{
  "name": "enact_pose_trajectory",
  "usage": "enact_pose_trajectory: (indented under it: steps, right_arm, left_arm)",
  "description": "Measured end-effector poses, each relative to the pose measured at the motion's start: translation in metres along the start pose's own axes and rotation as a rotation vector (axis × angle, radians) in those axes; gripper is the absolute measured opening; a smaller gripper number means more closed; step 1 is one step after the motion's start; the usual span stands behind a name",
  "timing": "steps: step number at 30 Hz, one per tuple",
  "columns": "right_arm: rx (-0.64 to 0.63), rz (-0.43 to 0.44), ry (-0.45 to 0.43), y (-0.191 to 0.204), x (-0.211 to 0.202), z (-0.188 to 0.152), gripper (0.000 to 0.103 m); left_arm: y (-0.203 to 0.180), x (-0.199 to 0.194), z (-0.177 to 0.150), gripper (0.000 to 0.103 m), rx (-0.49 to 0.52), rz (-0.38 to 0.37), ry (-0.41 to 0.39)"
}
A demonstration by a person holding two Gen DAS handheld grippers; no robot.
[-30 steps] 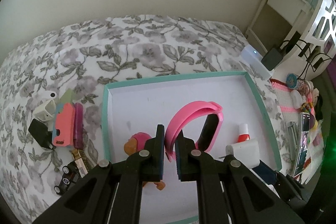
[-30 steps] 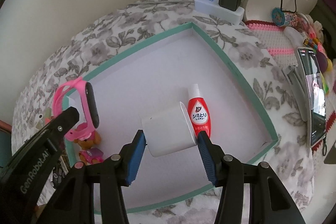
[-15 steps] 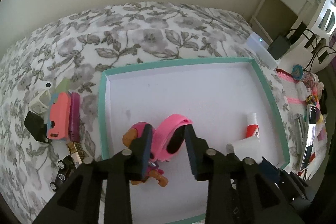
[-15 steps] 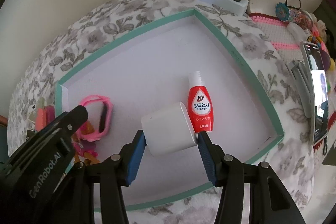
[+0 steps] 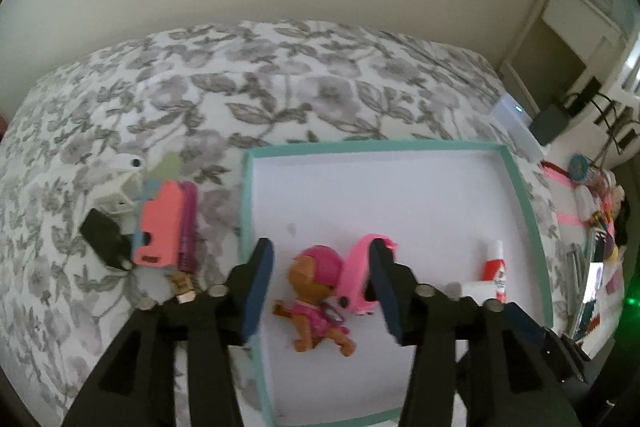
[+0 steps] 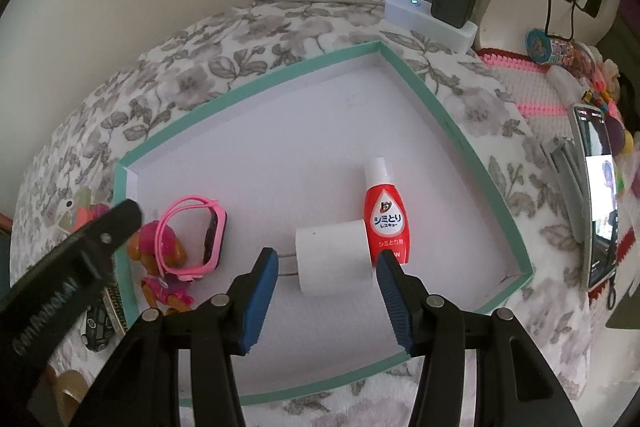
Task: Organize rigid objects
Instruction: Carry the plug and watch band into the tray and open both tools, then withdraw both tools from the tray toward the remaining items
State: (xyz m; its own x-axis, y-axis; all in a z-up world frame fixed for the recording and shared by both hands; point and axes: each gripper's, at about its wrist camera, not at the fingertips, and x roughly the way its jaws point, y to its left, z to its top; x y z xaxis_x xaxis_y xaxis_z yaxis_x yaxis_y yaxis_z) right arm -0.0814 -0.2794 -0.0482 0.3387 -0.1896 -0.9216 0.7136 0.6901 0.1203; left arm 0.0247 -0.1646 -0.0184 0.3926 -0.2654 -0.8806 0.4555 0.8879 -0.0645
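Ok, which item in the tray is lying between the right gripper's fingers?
The white charger plug, lying between the open right gripper; the red bottle lies beside it.

Home bedroom: floral bedspread (image 5: 280,83), bedside chargers (image 6: 454,1).

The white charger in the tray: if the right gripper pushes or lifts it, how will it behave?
The charger is a rounded block lying on its side, so it would probably slide, not roll. It looks hard and stiff. It touches the red bottle, so a push from the right gripper may shift that too.
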Motion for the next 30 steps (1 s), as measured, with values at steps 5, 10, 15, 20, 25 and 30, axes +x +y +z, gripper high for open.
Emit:
enact_pose_trajectory:
  steps: [5,10,15,20,25,30]
  right_arm:
    - [-0.029,-0.007,-0.005,0.005,0.001,-0.001,0.056]
    - [-0.06,-0.024,-0.018,0.011,0.001,-0.003,0.073]
    - [-0.091,-0.037,-0.027,0.016,0.001,-0.003,0.083]
    - [-0.121,-0.053,-0.044,0.02,0.001,-0.004,0.094]
    - [-0.133,-0.064,-0.058,0.021,0.001,-0.004,0.103]
    - [-0.138,-0.065,-0.057,0.022,0.002,-0.005,0.103]
  left_arm:
    - [0.017,0.001,0.0,0.059,-0.04,0.045,0.008]
    - [0.029,0.006,-0.002,0.076,-0.059,0.108,0.023]
    - [0.035,0.007,-0.004,0.087,-0.057,0.153,0.015]
    - [0.04,0.008,-0.005,0.093,-0.06,0.181,0.011]
    - [0.044,0.009,-0.005,0.094,-0.067,0.201,0.011]
    - [0.045,0.012,-0.006,0.094,-0.064,0.223,0.017]
